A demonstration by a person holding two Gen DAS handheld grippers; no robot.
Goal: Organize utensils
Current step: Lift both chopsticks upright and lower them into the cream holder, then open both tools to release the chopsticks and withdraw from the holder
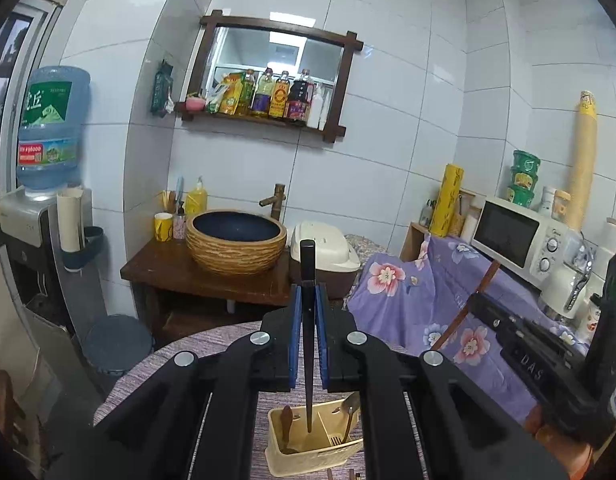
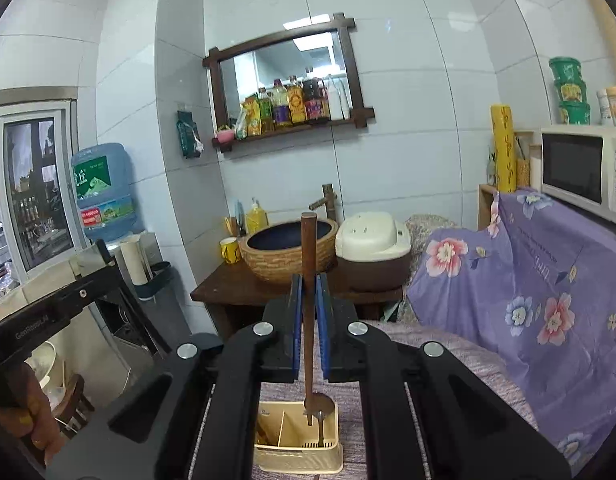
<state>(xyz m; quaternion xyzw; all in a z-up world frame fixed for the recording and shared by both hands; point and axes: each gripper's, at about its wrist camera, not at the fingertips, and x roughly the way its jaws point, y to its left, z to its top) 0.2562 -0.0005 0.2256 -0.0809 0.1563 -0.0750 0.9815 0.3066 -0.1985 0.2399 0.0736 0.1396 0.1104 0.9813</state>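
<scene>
My left gripper (image 1: 308, 292) is shut on a black-handled utensil (image 1: 308, 264) that hangs straight down over the cream utensil holder (image 1: 308, 458), its tip inside the middle compartment. A brown wooden utensil (image 1: 285, 426) stands in the holder's left compartment and a metal spoon (image 1: 350, 406) leans at its right. My right gripper (image 2: 309, 284) is shut on a brown wooden-handled utensil (image 2: 308, 240) held upright, its lower end over the right compartment of the same holder (image 2: 297, 454). A metal spoon (image 2: 318, 404) is at that compartment. The right gripper also shows in the left wrist view (image 1: 540, 356).
The holder stands on a purple striped tablecloth (image 1: 211, 344). Behind are a wooden stand with a basin sink (image 1: 235, 240), a rice cooker (image 1: 328, 256), a floral-covered counter (image 1: 428, 300) with a microwave (image 1: 516, 236), a water dispenser (image 1: 47, 152) and a bin (image 1: 115, 344).
</scene>
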